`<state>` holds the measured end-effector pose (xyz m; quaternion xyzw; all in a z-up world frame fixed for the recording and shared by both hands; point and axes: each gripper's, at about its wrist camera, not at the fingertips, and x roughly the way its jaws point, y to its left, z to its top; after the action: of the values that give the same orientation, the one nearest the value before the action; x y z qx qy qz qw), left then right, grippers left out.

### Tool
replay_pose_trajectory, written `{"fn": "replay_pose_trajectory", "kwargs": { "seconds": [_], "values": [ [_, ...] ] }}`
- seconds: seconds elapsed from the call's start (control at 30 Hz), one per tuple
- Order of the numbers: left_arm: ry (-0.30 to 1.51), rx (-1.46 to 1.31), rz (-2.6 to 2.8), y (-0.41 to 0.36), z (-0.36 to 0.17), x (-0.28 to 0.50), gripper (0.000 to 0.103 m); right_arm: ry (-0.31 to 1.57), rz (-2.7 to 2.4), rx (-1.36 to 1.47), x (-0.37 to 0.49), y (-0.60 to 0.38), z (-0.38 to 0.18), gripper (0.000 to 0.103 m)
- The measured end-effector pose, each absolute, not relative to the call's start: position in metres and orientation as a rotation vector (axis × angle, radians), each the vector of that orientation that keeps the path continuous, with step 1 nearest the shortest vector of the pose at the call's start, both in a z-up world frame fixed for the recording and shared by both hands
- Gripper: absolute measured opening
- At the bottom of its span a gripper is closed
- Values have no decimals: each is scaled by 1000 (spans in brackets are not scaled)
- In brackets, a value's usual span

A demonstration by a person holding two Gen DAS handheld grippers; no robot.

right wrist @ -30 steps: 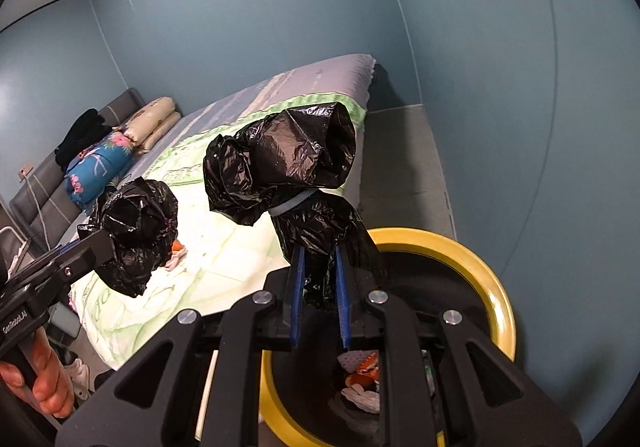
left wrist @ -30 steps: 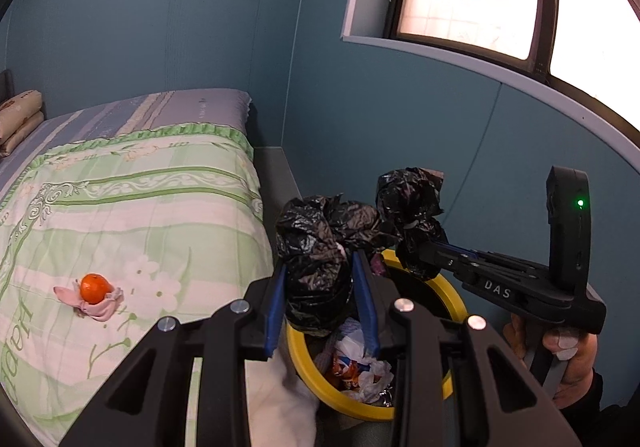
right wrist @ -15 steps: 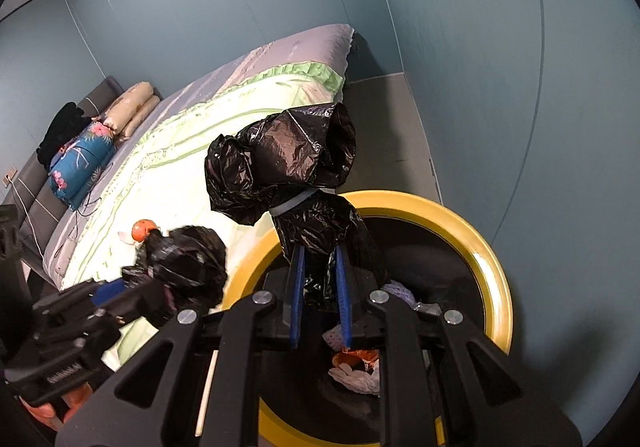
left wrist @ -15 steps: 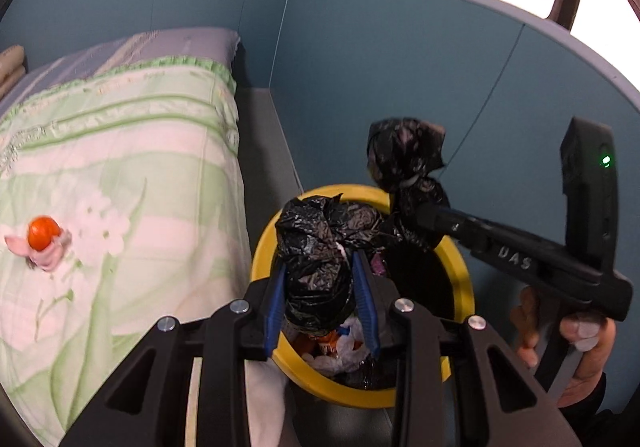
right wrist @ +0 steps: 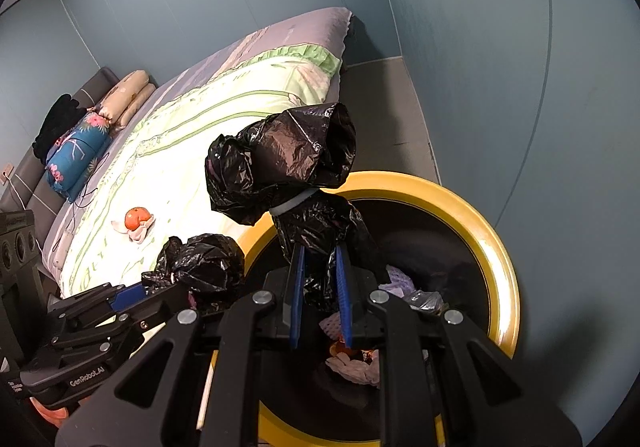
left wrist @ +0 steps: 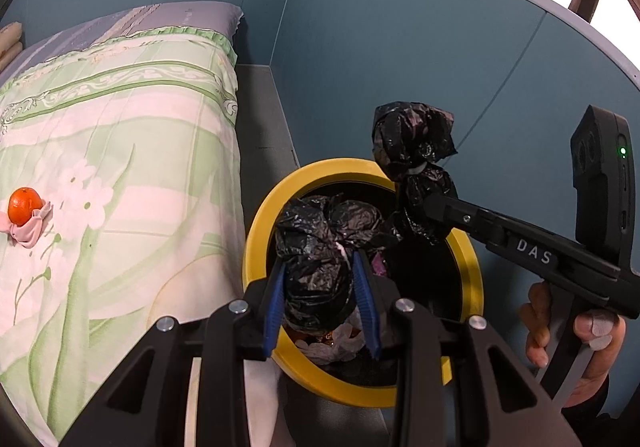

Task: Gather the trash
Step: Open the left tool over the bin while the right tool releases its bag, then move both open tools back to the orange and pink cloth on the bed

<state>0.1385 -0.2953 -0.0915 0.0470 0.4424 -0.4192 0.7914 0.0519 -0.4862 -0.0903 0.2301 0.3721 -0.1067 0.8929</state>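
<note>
A round bin with a yellow rim stands on the floor beside the bed, lined with a black bag and holding crumpled paper and wrappers. My left gripper is shut on a bunched part of the black bag over the bin's near-left side. My right gripper is shut on another twisted bunch of the black bag, which puffs out above a pale band. In the left wrist view the right gripper reaches in from the right; in the right wrist view the left gripper comes in from the lower left.
The bed with a green floral cover lies left of the bin; an orange rests on a pink cloth on it. Pillows sit at the bed's head. Blue walls close in behind the bin. A hand holds the right gripper's handle.
Both grippers have sunk toward the bin with the bag bunches still gripped. The yellow rim now shows much larger and nearly whole in both views, and the left gripper's bunch sits over the rim.
</note>
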Motion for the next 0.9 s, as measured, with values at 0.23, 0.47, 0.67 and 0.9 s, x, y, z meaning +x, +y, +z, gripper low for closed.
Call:
{"fn": "replay_pose_trajectory", "kwargs": {
  "seconds": [0.23, 0.47, 0.67, 0.9],
  "values": [
    [940, 92, -909, -297, -92, 138, 35, 770, -226, 491, 49, -494, -93, 21],
    [944, 69, -899, -289, -93, 135, 58, 751, -257, 515, 44, -502, -95, 35],
    [912, 34, -872, -274, -85, 143, 77, 694, -289, 533, 35, -509, -84, 42],
    [849, -18, -778, -241, -68, 163, 90, 590, -264, 511, 33, -500, -61, 55]
  ]
}}
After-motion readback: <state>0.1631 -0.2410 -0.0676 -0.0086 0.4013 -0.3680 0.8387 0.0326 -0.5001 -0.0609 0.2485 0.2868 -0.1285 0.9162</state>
